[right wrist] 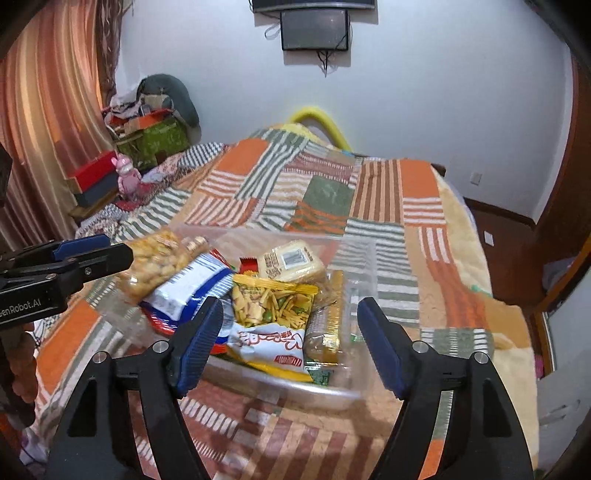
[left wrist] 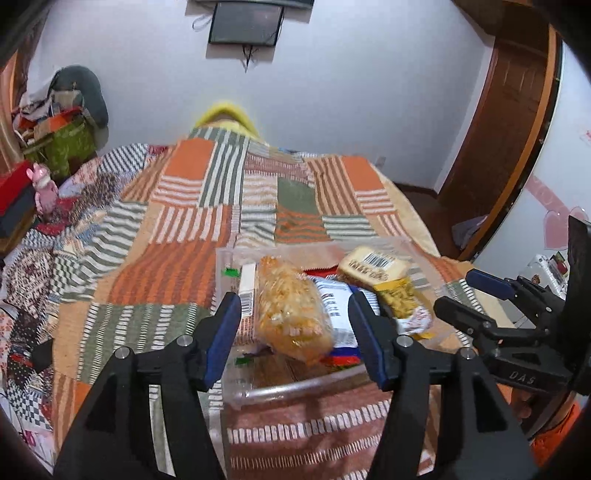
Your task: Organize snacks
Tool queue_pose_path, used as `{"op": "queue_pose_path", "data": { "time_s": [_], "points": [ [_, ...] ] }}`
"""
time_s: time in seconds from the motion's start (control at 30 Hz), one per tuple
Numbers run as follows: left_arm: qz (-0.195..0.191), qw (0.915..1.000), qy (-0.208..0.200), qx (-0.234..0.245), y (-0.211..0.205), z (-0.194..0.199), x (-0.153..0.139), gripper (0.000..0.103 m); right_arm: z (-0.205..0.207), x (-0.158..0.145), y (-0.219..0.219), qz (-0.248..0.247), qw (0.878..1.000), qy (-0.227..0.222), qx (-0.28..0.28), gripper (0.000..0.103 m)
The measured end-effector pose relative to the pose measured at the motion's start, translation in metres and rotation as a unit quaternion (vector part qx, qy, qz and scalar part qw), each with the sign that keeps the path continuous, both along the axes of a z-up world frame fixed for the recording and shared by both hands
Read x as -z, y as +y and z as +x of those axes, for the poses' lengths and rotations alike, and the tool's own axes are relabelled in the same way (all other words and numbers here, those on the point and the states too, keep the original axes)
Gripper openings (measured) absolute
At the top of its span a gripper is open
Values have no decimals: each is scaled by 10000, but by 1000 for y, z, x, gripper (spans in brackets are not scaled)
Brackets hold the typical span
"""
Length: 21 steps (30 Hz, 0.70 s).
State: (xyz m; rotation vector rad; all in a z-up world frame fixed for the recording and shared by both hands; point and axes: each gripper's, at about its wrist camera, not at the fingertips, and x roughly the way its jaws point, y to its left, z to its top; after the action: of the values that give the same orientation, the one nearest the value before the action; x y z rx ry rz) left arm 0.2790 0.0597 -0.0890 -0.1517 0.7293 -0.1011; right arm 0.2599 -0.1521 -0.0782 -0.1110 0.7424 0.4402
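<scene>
A clear plastic bin sits on the patchwork bedspread and holds several snack packs. In it lie a bag of yellow puffs, a blue-and-white pack, a yellow mixed-snack bag, a pale barcode pack and a gold-wrapped bar. My left gripper is open and empty, just above the bin's near side. My right gripper is open and empty over the bin's near rim. Each gripper also shows from the side in the other view, the right and the left.
The bedspread covers a bed that fills the middle of both views. Boxes, a pink toy and piled clutter stand at the far left by a curtain. A dark screen hangs on the back wall. A wooden door is at the right.
</scene>
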Motion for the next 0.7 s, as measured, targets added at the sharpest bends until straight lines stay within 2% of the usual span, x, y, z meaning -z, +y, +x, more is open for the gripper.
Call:
{"op": "queue_pose_path", "data": {
  "time_s": [0.27,0.43,0.57,0.7],
  "points": [
    [142,9958,-907,-53,-10,-70,-70,61,-52,-65,-18,388,9972,-636,-25,75],
    [237,9876,-1548,-110,-19,-119,-107,62,-92,-104,-30,708,9919,-1059,-4,76],
    [234,9827,-1833,-106,-26,-149,-124,66,-126,-127,-39,912,9861,-1391,20,82],
    [308,9789,-2019,-115,-33,-172,-131,70,-146,-135,-43,985,9825,-1579,35,85]
  ]
}}
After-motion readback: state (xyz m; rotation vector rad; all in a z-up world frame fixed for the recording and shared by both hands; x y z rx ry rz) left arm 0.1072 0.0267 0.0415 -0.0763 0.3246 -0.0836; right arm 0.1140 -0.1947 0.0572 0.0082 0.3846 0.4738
